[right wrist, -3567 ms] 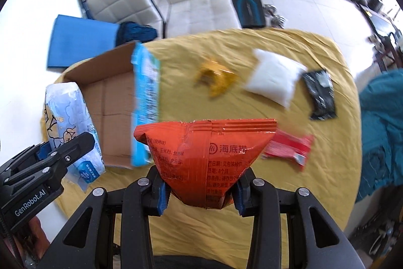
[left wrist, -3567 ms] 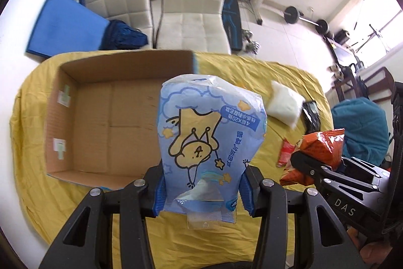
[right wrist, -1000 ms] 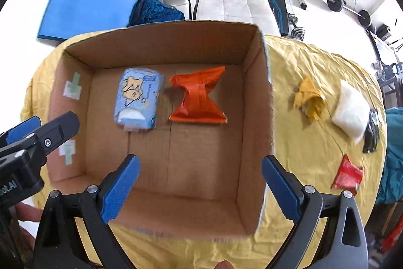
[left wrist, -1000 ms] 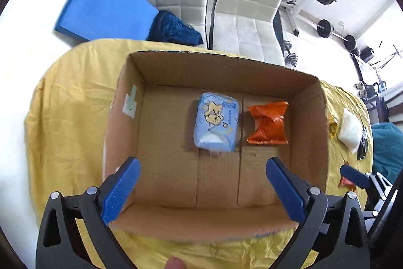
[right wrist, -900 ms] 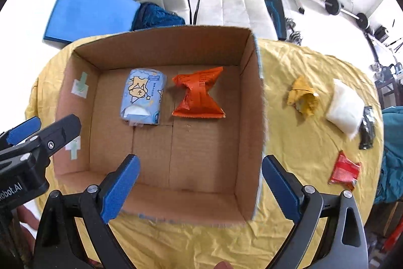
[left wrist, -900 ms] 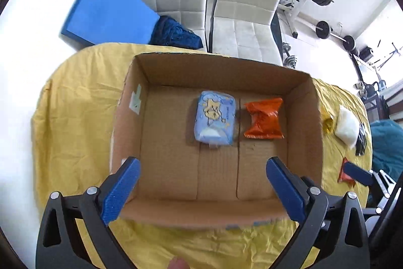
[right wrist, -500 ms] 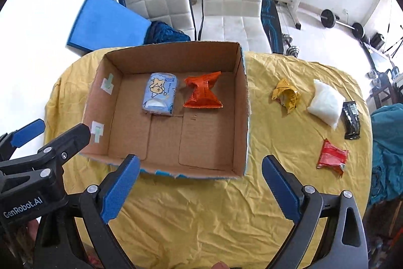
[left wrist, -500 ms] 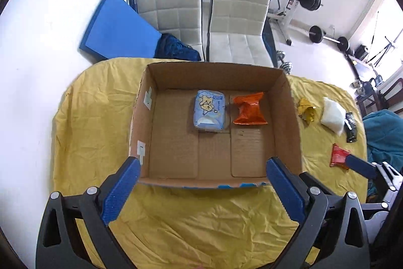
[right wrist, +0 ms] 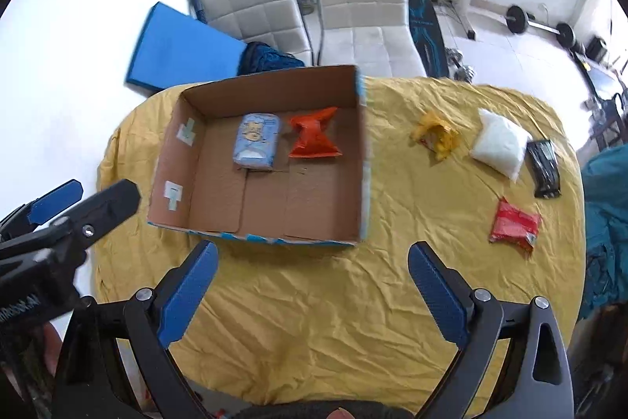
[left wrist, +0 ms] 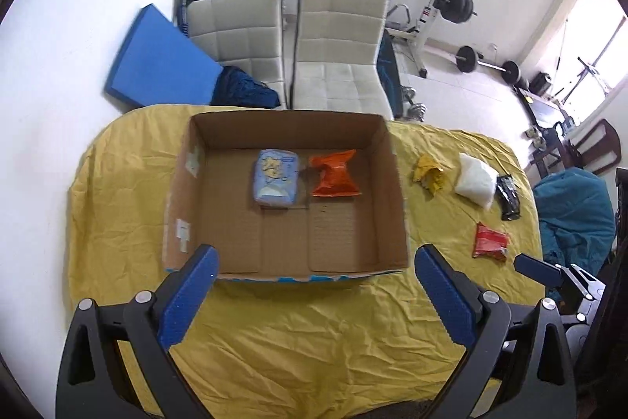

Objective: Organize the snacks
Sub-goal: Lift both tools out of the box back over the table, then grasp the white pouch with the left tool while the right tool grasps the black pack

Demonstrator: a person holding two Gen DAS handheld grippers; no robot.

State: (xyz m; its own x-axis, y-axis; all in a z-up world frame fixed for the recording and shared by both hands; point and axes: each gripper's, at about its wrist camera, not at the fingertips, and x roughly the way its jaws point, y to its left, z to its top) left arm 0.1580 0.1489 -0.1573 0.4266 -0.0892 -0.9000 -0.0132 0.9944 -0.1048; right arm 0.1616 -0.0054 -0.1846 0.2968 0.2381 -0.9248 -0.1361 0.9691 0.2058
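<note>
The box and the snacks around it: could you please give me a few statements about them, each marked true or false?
1. Two packets lie in the box. True: the blue packet and the orange packet.
2. The right gripper holds the orange packet. False: its jaws are open, with nothing between them.
3. The left gripper is open. True.
4. The white packet is in the box. False: it lies on the yellow cloth, outside the box.
5. The red packet lies on the cloth. True.
</note>
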